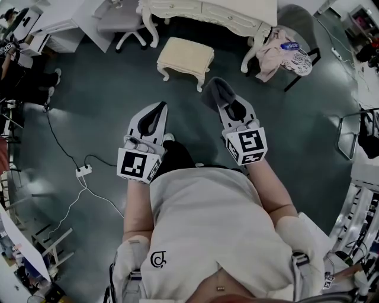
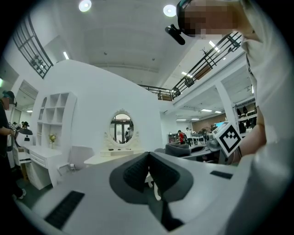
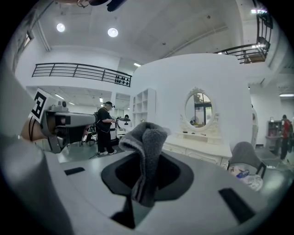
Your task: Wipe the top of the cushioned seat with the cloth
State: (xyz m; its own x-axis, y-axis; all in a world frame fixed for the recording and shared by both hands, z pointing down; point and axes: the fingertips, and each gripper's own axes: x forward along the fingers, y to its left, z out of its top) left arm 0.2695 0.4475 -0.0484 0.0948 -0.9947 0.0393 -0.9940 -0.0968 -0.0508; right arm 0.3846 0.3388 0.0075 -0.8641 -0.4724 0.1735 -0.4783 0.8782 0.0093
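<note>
The cushioned seat [image 1: 185, 56] is a cream stool with carved white legs, standing on the dark floor ahead of me in the head view. My right gripper [image 1: 225, 99] is shut on a grey cloth [image 1: 217, 92], held in the air short of the stool's near right corner. In the right gripper view the cloth [image 3: 146, 156] stands folded between the closed jaws of that gripper [image 3: 143, 183]. My left gripper [image 1: 155, 112] hangs lower left of the stool, shut with nothing in it; its jaws [image 2: 148, 172] meet in the left gripper view.
A white dressing table [image 1: 210, 12] stands behind the stool, with a grey chair [image 1: 121, 21] to its left and a chair holding clothes and a bottle [image 1: 290, 53] to its right. A power strip and cable [image 1: 83, 171] lie on the floor at left.
</note>
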